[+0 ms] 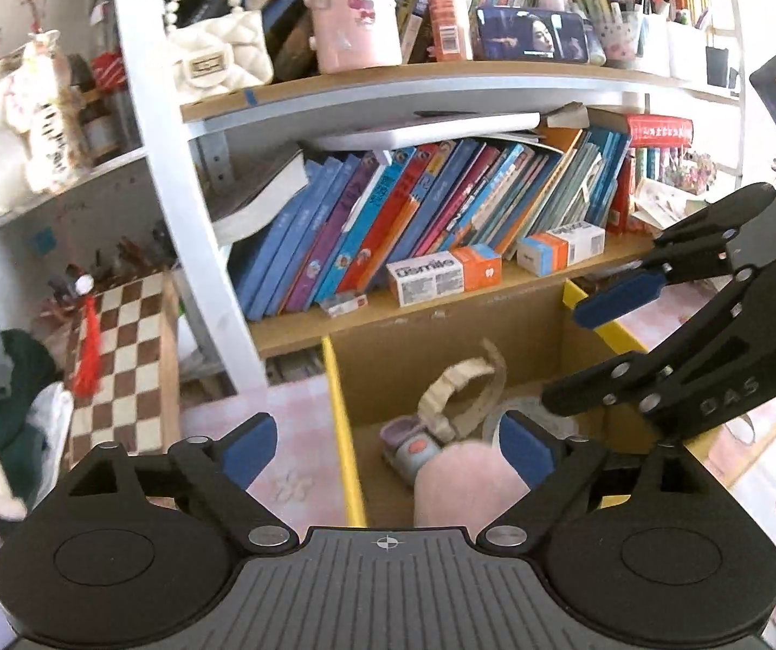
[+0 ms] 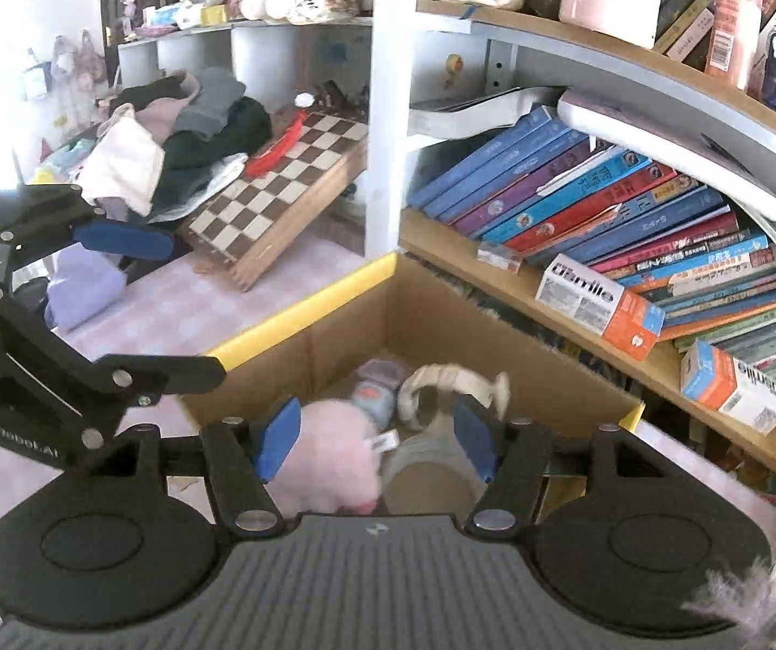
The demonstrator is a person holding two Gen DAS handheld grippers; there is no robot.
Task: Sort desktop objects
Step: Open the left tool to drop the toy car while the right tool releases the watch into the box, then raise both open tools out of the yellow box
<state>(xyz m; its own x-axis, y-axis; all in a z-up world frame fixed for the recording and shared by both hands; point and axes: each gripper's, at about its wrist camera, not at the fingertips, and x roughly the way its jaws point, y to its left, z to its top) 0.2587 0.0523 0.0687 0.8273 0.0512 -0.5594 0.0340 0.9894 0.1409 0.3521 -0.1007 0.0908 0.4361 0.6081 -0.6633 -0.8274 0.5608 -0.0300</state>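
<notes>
An open cardboard box point(image 1: 340, 406) point(image 2: 301, 319) with yellow-taped rims stands on the pink desk under the bookshelf. Inside lie a pink plush point(image 1: 464, 482) point(image 2: 323, 460), a cream watch strap point(image 1: 458, 390) point(image 2: 442, 379), a small lilac-and-blue item point(image 1: 409, 444) point(image 2: 374, 390) and a tape roll point(image 2: 426, 466). My left gripper point(image 1: 388, 449) point(image 2: 182, 303) hovers open over the box's left rim, with nothing in its jaws. My right gripper point(image 2: 377, 439) point(image 1: 588, 349) is open above the box. The plush shows between its blue pads, lying loose in the box.
Slanting books point(image 1: 415, 206) and toothpaste cartons point(image 1: 442, 273) fill the shelf right behind the box. A chessboard point(image 1: 122, 357) leans at the left beside a clothes heap point(image 2: 182, 130). The shelf above holds a pink bottle point(image 1: 350, 5), a white bag and more books.
</notes>
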